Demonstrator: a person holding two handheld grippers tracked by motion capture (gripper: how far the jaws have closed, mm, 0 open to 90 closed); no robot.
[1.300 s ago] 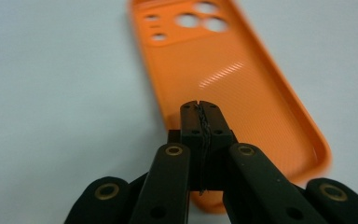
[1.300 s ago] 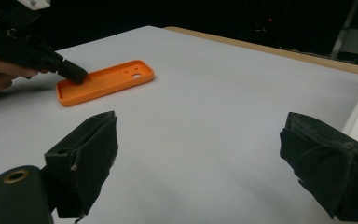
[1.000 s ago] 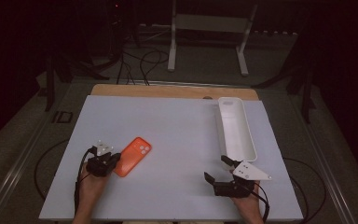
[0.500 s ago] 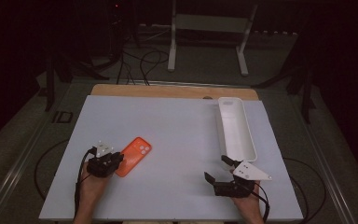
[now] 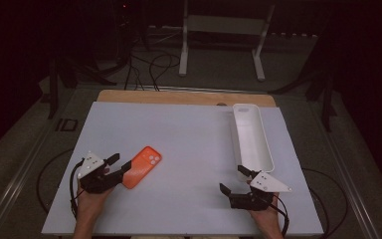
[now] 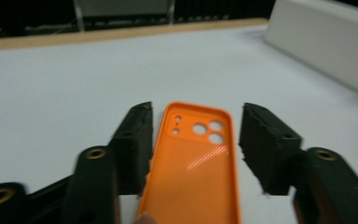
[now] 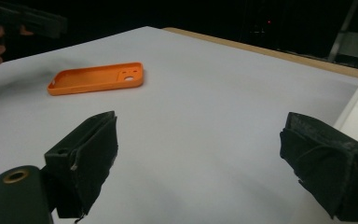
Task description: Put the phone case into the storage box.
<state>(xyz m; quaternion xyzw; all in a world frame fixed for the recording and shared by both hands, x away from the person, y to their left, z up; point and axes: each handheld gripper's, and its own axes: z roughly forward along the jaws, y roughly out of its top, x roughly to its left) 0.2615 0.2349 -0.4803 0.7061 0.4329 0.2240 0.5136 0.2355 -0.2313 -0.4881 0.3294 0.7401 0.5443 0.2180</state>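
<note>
Orange phone case (image 6: 196, 168) between parted jaws

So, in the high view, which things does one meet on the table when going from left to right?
Left gripper → orange phone case → right gripper → white tray. The case's near end lies between the left gripper's jaws, which have just been opening.

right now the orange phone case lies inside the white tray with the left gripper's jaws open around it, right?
Not quite. The orange phone case lies on the white table top, well apart from the white tray, as the high view shows. The left gripper does have its jaws open around it.
</note>
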